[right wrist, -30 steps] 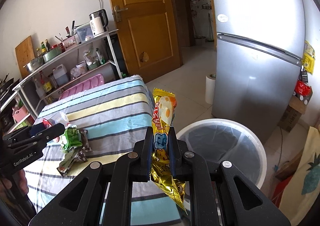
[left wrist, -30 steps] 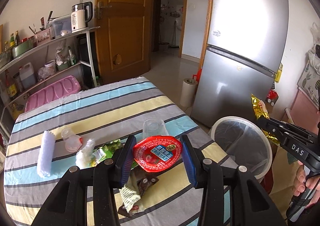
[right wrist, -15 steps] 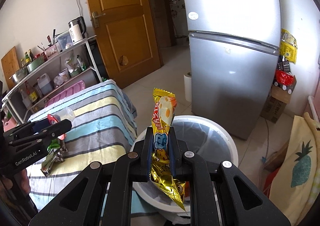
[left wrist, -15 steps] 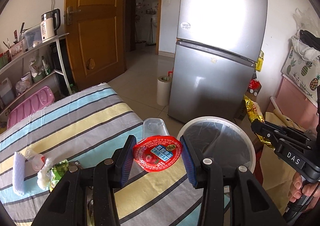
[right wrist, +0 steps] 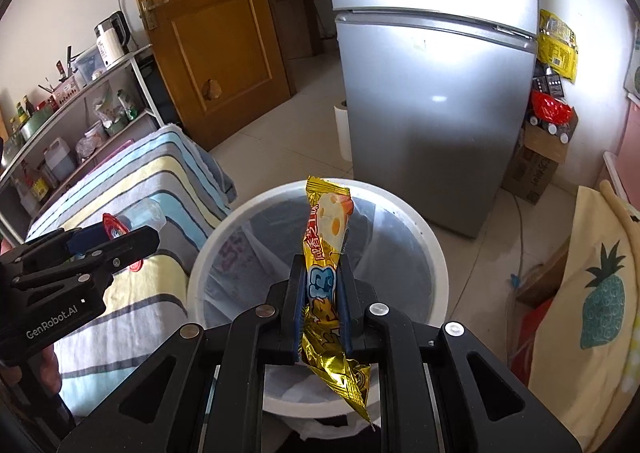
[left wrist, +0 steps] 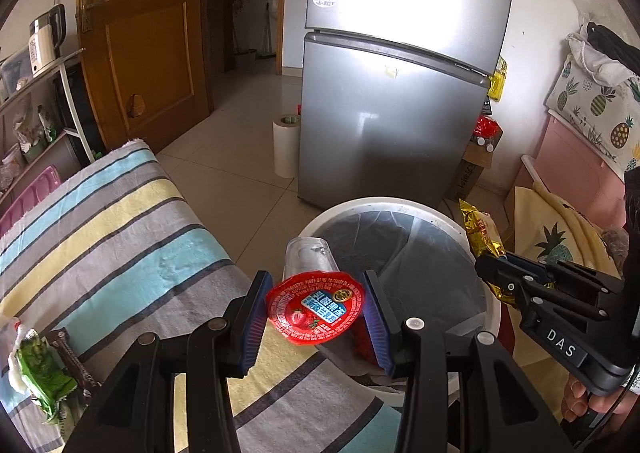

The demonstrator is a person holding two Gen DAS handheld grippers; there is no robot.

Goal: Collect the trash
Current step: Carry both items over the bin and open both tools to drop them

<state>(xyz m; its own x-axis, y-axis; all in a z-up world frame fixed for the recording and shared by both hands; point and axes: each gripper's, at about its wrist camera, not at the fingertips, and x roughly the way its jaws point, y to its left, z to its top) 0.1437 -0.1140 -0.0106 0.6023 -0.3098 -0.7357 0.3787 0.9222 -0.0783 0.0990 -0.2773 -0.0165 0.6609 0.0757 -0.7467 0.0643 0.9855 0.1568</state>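
My left gripper [left wrist: 316,307] is shut on a clear plastic cup with a red foil lid [left wrist: 316,305], held at the table's edge beside the white trash bin [left wrist: 493,305]. My right gripper [right wrist: 323,289] is shut on a gold snack wrapper [right wrist: 326,237], held upright right over the bin's open mouth [right wrist: 438,253]. The bin is lined with a clear bag. The left gripper with the cup also shows in the right wrist view [right wrist: 108,243], left of the bin.
A green wrapper and a dark wrapper [left wrist: 44,373] lie on the striped tablecloth [left wrist: 120,237] at lower left. A silver fridge [left wrist: 400,93] stands behind the bin, with a paper roll [left wrist: 286,147] beside it. A pineapple-print cloth [right wrist: 592,293] lies to the right.
Both grippers have swung right from the table toward the bin. The gold wrapper now hangs over the bin's mouth and the cup is at the bin's left rim.
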